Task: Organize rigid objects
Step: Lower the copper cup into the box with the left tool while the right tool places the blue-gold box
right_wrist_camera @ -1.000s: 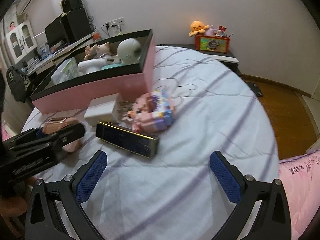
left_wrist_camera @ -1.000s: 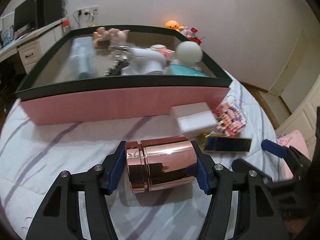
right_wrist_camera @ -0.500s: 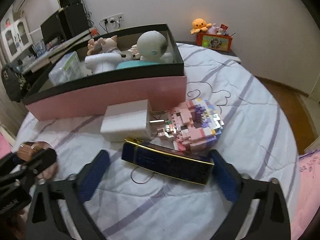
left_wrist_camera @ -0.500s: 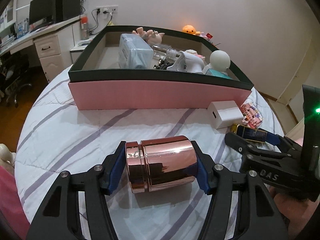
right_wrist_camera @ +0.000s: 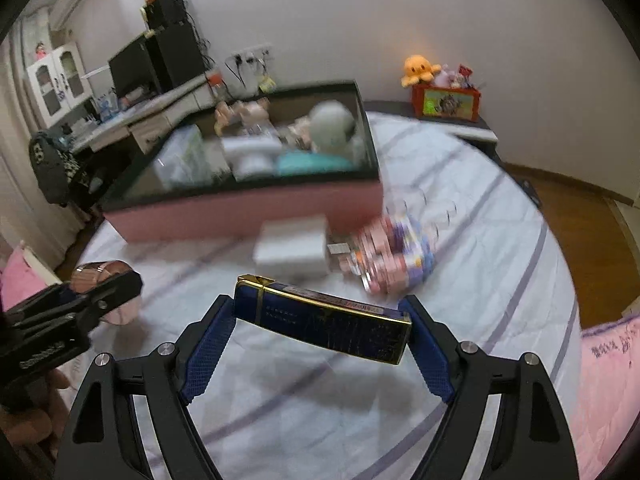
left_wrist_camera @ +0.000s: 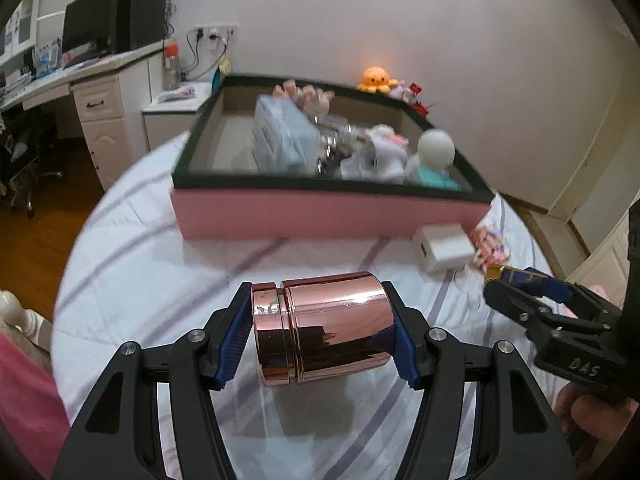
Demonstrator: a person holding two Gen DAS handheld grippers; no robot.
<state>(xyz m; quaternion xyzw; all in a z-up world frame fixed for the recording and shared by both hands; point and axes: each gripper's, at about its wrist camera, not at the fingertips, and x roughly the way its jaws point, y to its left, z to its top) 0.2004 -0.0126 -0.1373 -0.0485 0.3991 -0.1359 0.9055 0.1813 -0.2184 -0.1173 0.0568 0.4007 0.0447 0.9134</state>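
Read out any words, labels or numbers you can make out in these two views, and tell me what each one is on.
"DAS": raised letters on the black body of the right gripper, seen from the left wrist view.
Dark blue box with gold trim: fine gold print, too small to read.
Pink fabric at the right edge: handwritten marks, not legible.
Left gripper body: raised lettering, too blurred to read.
Rose-gold jar: no text.

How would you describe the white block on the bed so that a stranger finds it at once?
Start at the big pink box with the dark rim on the striped bedsheet. The white block lies on the sheet just in front of the box's long side, near its right end. Unlike the colourful brick toy beside it, it is plain white.
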